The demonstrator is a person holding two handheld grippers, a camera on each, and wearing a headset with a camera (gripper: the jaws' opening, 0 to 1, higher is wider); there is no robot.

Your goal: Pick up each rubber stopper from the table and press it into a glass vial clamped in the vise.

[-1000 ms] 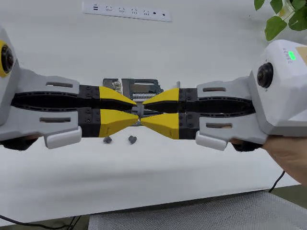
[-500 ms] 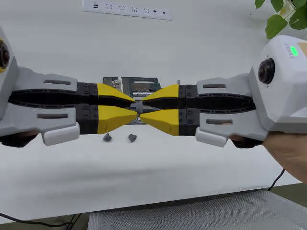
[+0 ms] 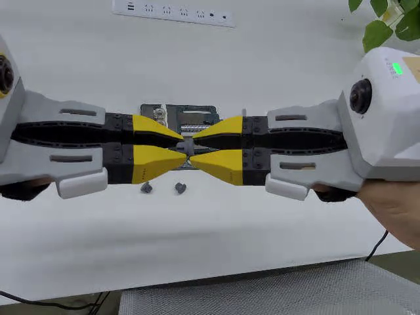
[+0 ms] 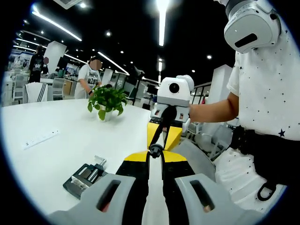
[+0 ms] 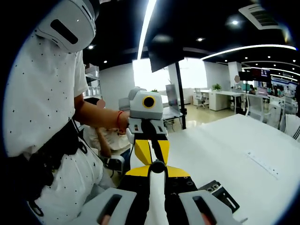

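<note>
My left gripper (image 3: 186, 147) and right gripper (image 3: 193, 147) point at each other tip to tip, level, above the table. A small dark grey rubber stopper (image 3: 189, 146) sits pinched where the yellow fingertips of both meet; it also appears as a dark knob (image 4: 156, 150) in the left gripper view and in the right gripper view (image 5: 158, 166). Both pairs of jaws stand nearly together. Behind the tips lies the vise (image 3: 197, 117) with a glass vial (image 3: 159, 117) at its left end. Two more stoppers (image 3: 146, 188) (image 3: 180, 188) lie on the white table in front of it.
A white power strip (image 3: 172, 13) lies at the table's far edge, and a potted plant (image 3: 387, 23) stands at the far right. The table's front edge (image 3: 230, 279) runs below, with a grey mesh surface (image 3: 275, 296) under it. A person stands by the plant (image 4: 93, 75).
</note>
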